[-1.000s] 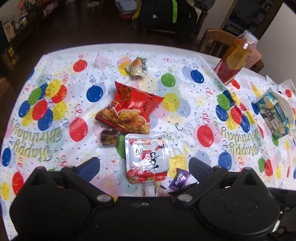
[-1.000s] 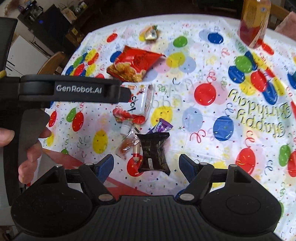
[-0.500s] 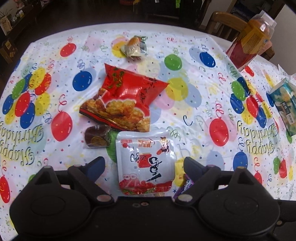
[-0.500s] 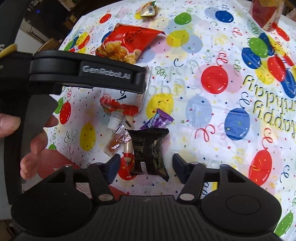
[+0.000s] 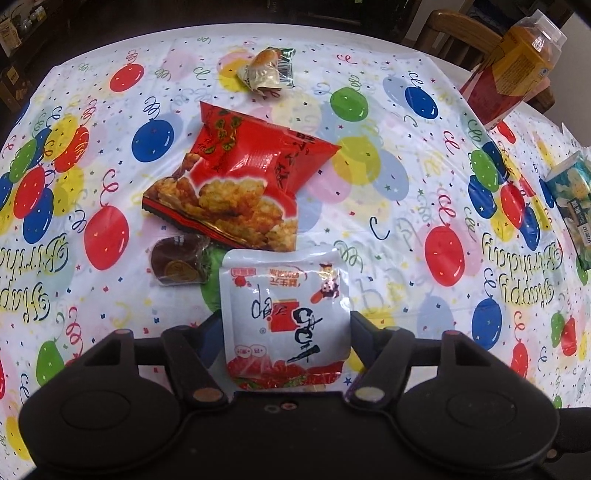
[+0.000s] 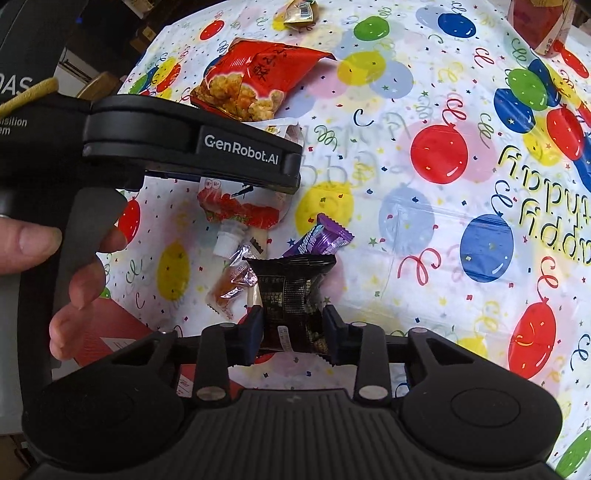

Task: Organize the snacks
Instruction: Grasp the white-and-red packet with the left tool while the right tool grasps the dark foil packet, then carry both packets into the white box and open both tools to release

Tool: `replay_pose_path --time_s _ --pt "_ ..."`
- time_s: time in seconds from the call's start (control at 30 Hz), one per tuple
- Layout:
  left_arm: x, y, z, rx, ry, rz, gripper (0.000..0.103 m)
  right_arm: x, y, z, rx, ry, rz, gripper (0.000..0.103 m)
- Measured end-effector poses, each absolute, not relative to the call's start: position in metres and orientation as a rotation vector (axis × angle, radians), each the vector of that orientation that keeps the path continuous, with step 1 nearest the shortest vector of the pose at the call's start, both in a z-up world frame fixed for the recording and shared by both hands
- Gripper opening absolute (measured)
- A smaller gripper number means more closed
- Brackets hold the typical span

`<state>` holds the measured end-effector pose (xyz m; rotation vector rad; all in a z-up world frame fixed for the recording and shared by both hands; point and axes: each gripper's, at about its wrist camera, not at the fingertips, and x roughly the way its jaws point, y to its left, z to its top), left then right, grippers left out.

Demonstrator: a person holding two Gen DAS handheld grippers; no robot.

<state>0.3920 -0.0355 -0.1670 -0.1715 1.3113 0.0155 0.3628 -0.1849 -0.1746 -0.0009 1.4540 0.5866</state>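
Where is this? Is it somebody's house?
Probably a home dining room: a table with a "Happy Birthday" balloon tablecloth, a wooden chair behind it, and snack packets like the red bag scattered on top.

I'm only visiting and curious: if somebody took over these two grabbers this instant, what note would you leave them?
Right gripper: shut on the black packet, low over the table.
Left gripper: fingers either side of the white pouch; grip unclear.
Loose on the table: red bag, brown cake, purple candy, far wrapper, small sachet.
Done: nothing visibly sorted.
Left: move the black packet and white pouch, then the rest; no container is visible.
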Motion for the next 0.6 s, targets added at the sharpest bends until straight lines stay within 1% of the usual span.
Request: replay_pose_path --time_s 0.17,0.37,0.6 --pt "0.389 -0.037 -0.165 -0.159 1.304 0.028 0.066 0.359 -0.191 -0.171 0.008 1.447 0.582 0.030" --pt "0.383 -0.029 -0.160 -0.199 1.300 0.039 0.066 0.357 -0.204 -0.161 0.048 1.430 0.564 0.030" --pt "0.370 -0.023 -0.139 -0.218 1.263 0.028 0.066 0.355 -0.219 -0.138 0.094 1.377 0.534 0.030"
